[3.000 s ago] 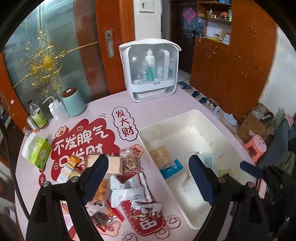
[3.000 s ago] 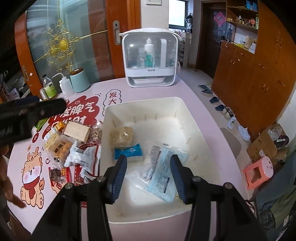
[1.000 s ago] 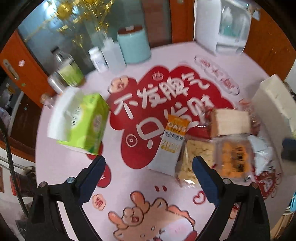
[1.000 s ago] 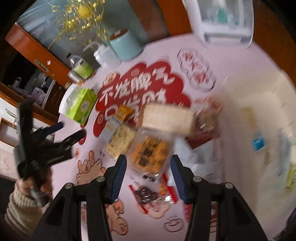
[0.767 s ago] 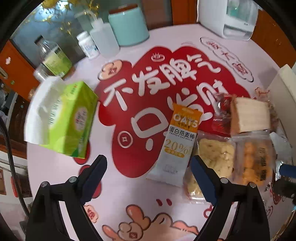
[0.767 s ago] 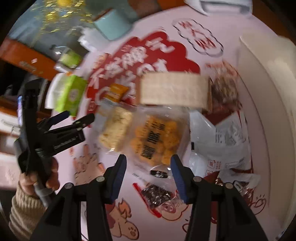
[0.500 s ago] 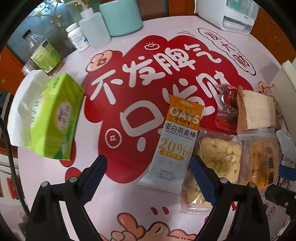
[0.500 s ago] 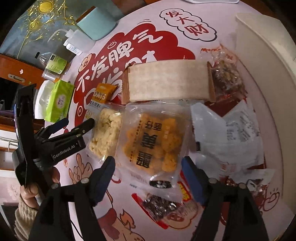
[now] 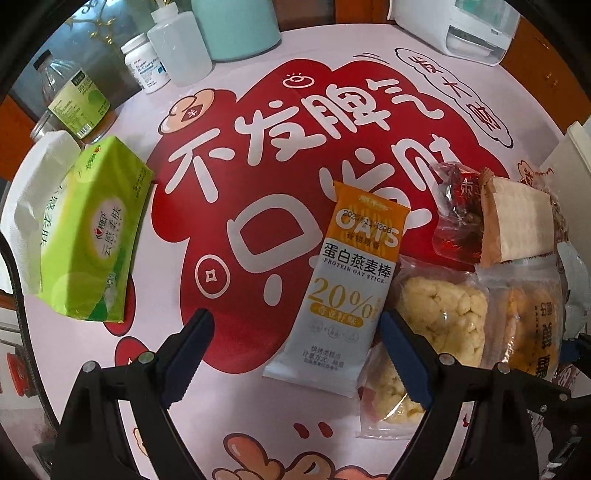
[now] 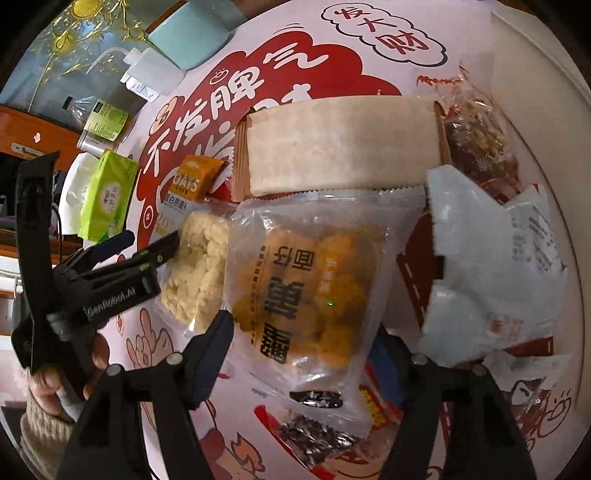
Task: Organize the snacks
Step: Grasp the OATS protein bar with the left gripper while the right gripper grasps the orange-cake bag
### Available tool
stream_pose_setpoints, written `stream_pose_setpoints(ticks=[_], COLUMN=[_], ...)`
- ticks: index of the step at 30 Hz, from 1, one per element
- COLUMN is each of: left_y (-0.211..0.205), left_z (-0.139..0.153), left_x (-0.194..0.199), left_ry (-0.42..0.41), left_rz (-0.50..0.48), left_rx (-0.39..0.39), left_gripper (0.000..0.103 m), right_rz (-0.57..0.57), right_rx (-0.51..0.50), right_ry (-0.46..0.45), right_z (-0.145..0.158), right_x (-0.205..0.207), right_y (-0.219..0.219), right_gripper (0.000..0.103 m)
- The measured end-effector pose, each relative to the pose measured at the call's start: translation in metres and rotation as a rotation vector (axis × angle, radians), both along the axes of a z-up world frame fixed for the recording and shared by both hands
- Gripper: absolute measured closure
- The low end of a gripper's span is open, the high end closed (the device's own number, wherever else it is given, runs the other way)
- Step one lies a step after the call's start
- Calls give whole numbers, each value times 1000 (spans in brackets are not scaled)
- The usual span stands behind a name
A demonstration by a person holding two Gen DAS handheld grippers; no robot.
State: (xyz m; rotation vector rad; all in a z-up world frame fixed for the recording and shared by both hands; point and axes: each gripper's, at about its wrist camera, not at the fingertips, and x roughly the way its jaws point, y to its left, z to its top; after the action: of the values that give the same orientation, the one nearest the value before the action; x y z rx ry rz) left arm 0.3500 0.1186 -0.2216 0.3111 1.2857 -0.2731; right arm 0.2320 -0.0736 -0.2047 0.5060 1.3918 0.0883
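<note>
My left gripper [image 9: 295, 350] is open, low over the table; an orange-and-white oat bar [image 9: 343, 284] lies between its fingers, its lower end at the right fingertip. A pale puffed-snack pack [image 9: 432, 314] lies right of the bar. My right gripper [image 10: 306, 350] is open, its fingers either side of a clear pack of orange snacks [image 10: 306, 280]. A beige cracker pack [image 10: 343, 147], a red nut pack [image 10: 480, 144] and white wrappers [image 10: 491, 266] lie around it. The left gripper also shows in the right wrist view [image 10: 147, 243].
A green tissue pack [image 9: 88, 236], bottles [image 9: 74, 99] and a teal canister [image 9: 236, 26] stand at the table's far left. The white bin's wall [image 10: 554, 96] is on the right. A white dispenser box [image 9: 476, 26] stands at the back. A dark snack packet [image 10: 314, 439] lies near the front.
Both grippers have dropped closer to the snacks. The left one has closed in on the oat bar; the right one has come down around the orange snack pack.
</note>
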Motion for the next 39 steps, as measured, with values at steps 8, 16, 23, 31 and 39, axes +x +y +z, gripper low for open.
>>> stream_pose_setpoints(ticks=[8,16,23,31,39], left_y=[5,6,-9,-6,4], left_z=[-7,-14,-6,27,95], left_x=[8,21,13,-12,-53], left_ry=[26,53,13,-79,-156], left_rz=[30,79,48,67,72], left_rx=[-14,-23,-3,8,-72], left_gripper=[13,23,66,68,68], right_rz=[26,0,29,91,145], right_rx=[2,57,10,-6,45], right_ry=[-26,-11,-45,-91,-157], right_z=[8,3,-1,15,43], right_x=[-17,-17,-9,-20,-52], right_y=[-11,-18,-3,2,7], right_gripper=[52,43,38,56,56])
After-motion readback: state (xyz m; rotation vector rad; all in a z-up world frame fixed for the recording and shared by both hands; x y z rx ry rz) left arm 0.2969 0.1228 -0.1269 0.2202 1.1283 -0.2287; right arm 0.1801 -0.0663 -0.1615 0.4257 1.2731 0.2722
